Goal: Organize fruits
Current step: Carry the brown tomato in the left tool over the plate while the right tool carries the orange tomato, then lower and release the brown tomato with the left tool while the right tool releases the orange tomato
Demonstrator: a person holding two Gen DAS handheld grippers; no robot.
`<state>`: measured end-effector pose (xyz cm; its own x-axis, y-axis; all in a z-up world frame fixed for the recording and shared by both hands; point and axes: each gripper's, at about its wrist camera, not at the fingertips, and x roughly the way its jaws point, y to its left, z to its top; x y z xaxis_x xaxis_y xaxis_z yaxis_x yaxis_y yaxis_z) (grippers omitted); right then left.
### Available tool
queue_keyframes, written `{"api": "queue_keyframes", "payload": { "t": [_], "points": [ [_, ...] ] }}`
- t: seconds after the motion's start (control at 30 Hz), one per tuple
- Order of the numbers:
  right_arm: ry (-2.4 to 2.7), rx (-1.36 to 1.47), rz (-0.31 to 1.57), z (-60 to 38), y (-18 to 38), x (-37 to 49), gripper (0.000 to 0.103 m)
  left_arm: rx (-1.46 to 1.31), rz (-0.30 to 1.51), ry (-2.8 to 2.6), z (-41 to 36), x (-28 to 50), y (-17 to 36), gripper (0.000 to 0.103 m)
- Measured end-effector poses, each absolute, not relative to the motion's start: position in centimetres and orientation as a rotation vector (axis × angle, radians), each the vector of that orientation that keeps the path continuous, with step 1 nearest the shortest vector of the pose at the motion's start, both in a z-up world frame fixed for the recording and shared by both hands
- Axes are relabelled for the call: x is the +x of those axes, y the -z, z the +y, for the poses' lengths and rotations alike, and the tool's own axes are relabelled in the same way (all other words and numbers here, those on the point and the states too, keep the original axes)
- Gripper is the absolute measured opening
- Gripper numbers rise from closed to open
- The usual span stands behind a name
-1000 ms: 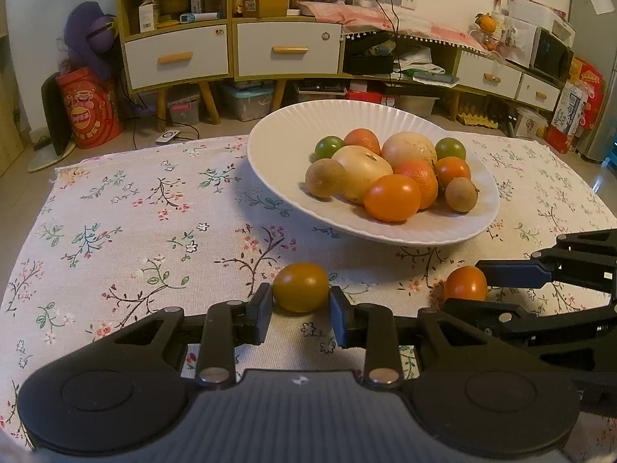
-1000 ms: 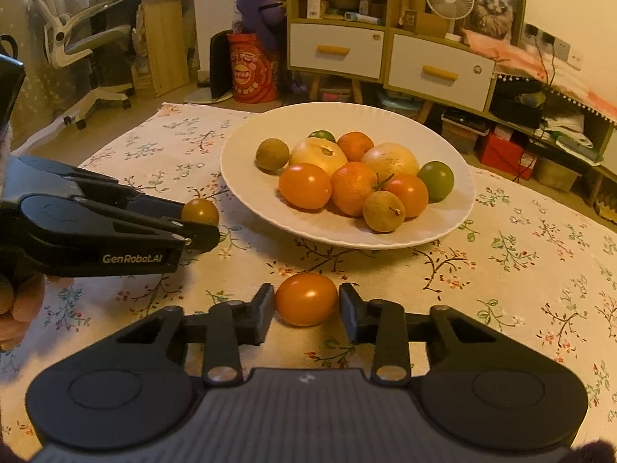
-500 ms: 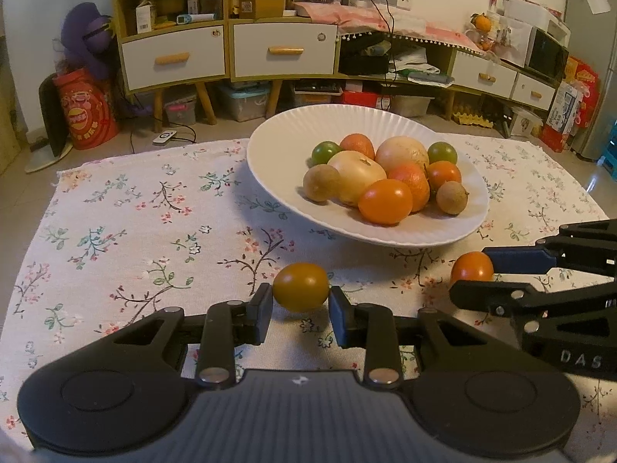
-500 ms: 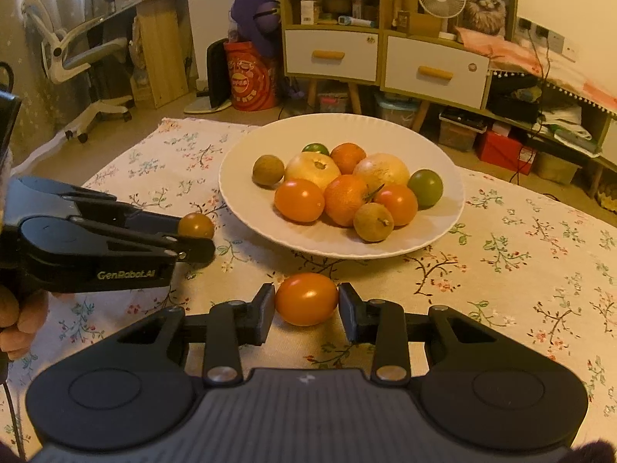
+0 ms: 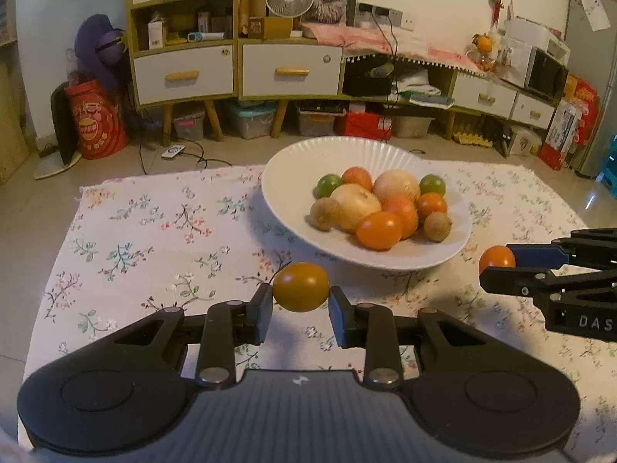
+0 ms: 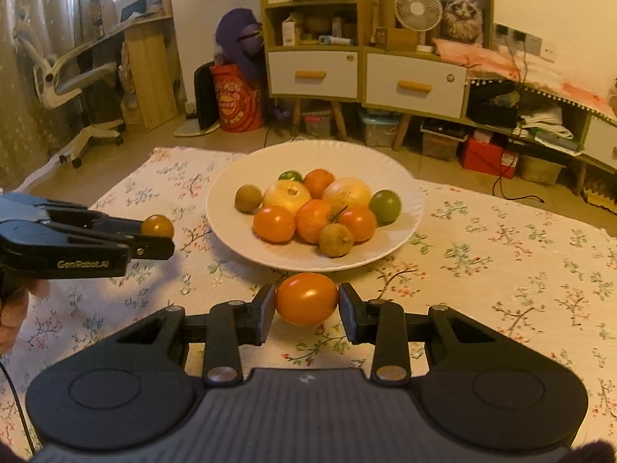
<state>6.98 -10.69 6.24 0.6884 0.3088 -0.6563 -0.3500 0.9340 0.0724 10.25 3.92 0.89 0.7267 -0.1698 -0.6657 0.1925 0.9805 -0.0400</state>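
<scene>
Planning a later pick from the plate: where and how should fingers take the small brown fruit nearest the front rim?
Take the small brown fruit across its round middle, coming from above. It sits at the pile's front edge, with orange fruits crowding behind and bare white plate only in front, so a low side approach would probably knock its neighbours.

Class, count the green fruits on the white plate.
2. One green fruit sits at the plate's far left behind the pile, the other at its right edge; more may be hidden.

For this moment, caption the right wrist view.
Right gripper holds an orange tomato before the fruit plate.
</scene>
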Motion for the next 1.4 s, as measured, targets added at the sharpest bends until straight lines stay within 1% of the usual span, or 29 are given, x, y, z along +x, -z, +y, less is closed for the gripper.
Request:
{"api": "queue_keyframes", "payload": {
  "t": [0.2, 0.5, 0.67, 0.93, 1.07, 1.4],
  "points": [
    [-0.342, -0.02, 0.696, -11.4, -7.4, 7.6, 0.033, 0.013, 0.701, 0.198, 3.7, 10.9, -2.2, 0.015],
    [-0.351, -0.033, 0.665, -10.7, -8.2, 10.7, 0.033, 0.017, 0.667, 0.204, 2.6, 15.1, -3.5, 0.015],
    [-0.342, -0.038, 0.658, -11.0, -7.8, 13.1, 0.033, 0.025, 0.677, 0.213, 2.2, 17.7, -2.8, 0.015],
    [-0.301, -0.018, 0.66, -11.8, -6.9, 16.7, 0.033, 0.042, 0.719, 0.218, 1.8, 19.6, -1.2, 0.015],
    [-0.302, 0.018, 0.67, -11.9, -6.4, 17.5, 0.033, 0.006, 0.747, 0.222, 2.0, 20.3, -0.9, 0.015],
    [-0.304, 0.037, 0.711, -11.4, -5.5, 19.0, 0.033, 0.015, 0.766, 0.232, 1.8, 21.0, -0.5, 0.015]
  ]
}}
